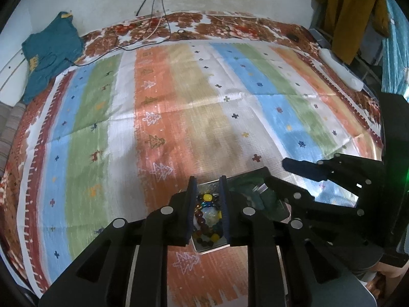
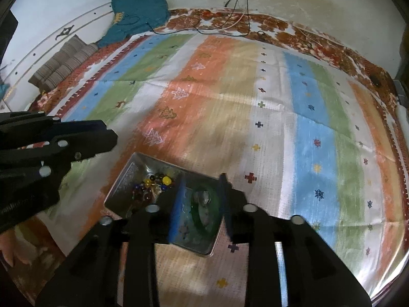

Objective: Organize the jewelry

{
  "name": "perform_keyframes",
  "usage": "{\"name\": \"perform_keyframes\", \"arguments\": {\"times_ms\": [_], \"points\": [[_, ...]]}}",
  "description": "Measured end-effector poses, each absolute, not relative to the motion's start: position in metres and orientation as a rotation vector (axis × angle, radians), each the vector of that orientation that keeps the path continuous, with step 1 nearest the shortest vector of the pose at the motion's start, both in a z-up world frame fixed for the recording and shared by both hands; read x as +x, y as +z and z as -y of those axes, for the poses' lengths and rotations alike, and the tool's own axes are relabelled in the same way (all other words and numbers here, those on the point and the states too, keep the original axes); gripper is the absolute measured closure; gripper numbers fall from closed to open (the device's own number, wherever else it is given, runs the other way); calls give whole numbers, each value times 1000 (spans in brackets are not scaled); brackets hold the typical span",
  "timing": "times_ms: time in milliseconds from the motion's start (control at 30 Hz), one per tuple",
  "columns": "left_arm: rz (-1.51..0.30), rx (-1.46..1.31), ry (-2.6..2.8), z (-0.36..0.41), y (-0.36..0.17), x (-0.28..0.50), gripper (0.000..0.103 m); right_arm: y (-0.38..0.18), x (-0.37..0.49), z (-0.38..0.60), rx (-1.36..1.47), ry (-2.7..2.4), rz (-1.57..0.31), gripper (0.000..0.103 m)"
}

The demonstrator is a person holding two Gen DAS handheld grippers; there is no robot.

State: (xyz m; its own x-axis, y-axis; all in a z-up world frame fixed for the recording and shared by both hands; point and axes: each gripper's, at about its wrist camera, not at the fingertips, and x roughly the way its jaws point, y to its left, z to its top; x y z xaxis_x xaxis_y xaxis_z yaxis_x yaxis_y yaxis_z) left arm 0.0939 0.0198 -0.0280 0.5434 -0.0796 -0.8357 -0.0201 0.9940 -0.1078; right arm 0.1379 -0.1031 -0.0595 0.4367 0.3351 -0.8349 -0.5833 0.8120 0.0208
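A shallow rectangular metal tray [image 2: 122,186] was seen resting on the striped multicoloured cloth [image 2: 281,133] covering the bed. The left hand-held gripper [image 1: 207,213] was poised, jaws partly open, over the mixed-colour bead bracelets [image 1: 207,215] in the tray. The right hand-held gripper [image 2: 202,204], likewise parted, framed the green bangle [image 2: 217,204] beside the beads; no grasp could be confirmed.

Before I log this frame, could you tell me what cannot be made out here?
- Left wrist view: left gripper covers the beaded jewelry; contact unclear.
- Right wrist view: right gripper hides part of the green bangle.
- Metal tray: near corner hidden by jaws; motion blur.
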Motion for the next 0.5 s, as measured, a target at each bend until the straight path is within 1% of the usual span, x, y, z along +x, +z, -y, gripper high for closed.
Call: {"name": "perform_keyframes", "arguments": {"times_ms": [33, 100, 233, 267, 300, 367, 400, 500], "points": [[-993, -111, -34, -20, -27, 92, 79, -60, 136, 104, -294, 579, -961, 70], [-983, -119, -35, -20, -25, 86, 71, -59, 133, 105, -302, 575, -956, 69], [-969, -129, -43, -20, -22, 73, 62, -53, 125, 112, -285, 574, -941, 60], [-968, -128, -43, -20, -22, 71, 58, -52, 124, 114, -280, 572, -937, 59], [-967, -128, -43, -20, -22, 68, 55, -50, 122, 117, -273, 569, -933, 56], [-967, -132, -41, -20, -21, 64, 52, -48, 119, 121, -267, 560, -921, 51], [-967, -133, -39, -21, -21, 62, 47, -46, 118, 124, -262, 554, -913, 49], [-964, -137, -36, -21, -20, 56, 39, -42, 115, 130, -235, 552, -907, 45]]}}
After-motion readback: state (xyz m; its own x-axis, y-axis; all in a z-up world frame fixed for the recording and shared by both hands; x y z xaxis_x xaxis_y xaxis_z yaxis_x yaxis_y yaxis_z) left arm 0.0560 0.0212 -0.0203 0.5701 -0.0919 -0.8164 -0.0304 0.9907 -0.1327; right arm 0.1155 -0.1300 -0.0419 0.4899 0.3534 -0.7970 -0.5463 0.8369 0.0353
